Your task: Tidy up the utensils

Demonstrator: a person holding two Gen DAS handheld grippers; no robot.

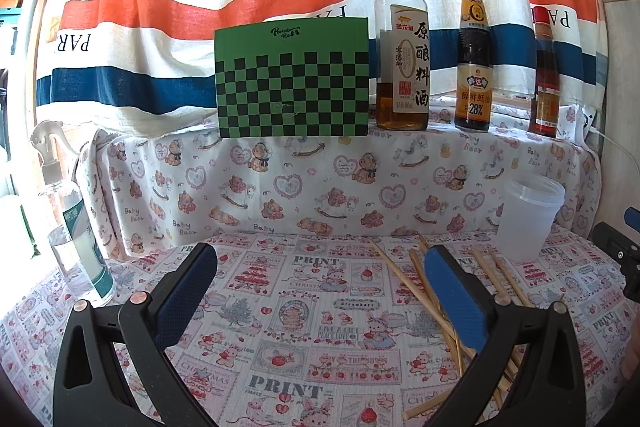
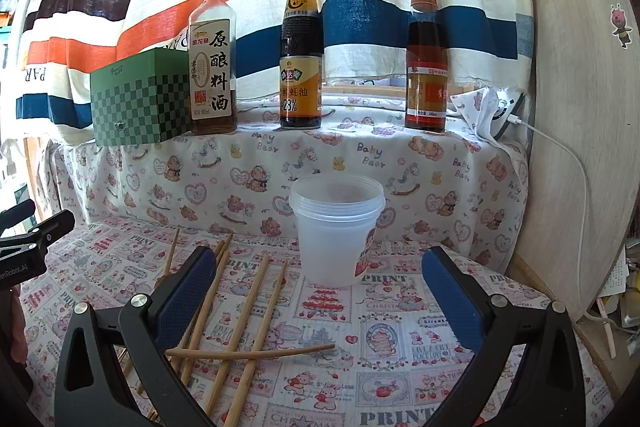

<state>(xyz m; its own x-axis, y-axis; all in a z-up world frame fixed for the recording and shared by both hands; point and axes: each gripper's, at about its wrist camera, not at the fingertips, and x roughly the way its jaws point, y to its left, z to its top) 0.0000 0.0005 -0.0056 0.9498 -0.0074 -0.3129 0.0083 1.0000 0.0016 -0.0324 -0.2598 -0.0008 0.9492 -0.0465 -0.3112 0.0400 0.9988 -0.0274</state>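
Note:
Several wooden chopsticks (image 2: pixel 240 327) lie loose and crossed on the printed tablecloth; they also show in the left wrist view (image 1: pixel 436 303), partly behind my left gripper's right finger. A translucent plastic cup (image 2: pixel 336 231) stands upright behind them, seen in the left wrist view at the right (image 1: pixel 528 215). My left gripper (image 1: pixel 320 291) is open and empty, left of the chopsticks. My right gripper (image 2: pixel 320 291) is open and empty, low over the cloth, with the chopsticks by its left finger and the cup just ahead.
Three sauce bottles (image 2: pixel 300 55) and a green checkered box (image 2: pixel 140 99) stand on a raised ledge at the back. A spray bottle (image 1: pixel 76 227) stands at the left. A white cable (image 2: pixel 576 163) runs down the wooden panel on the right.

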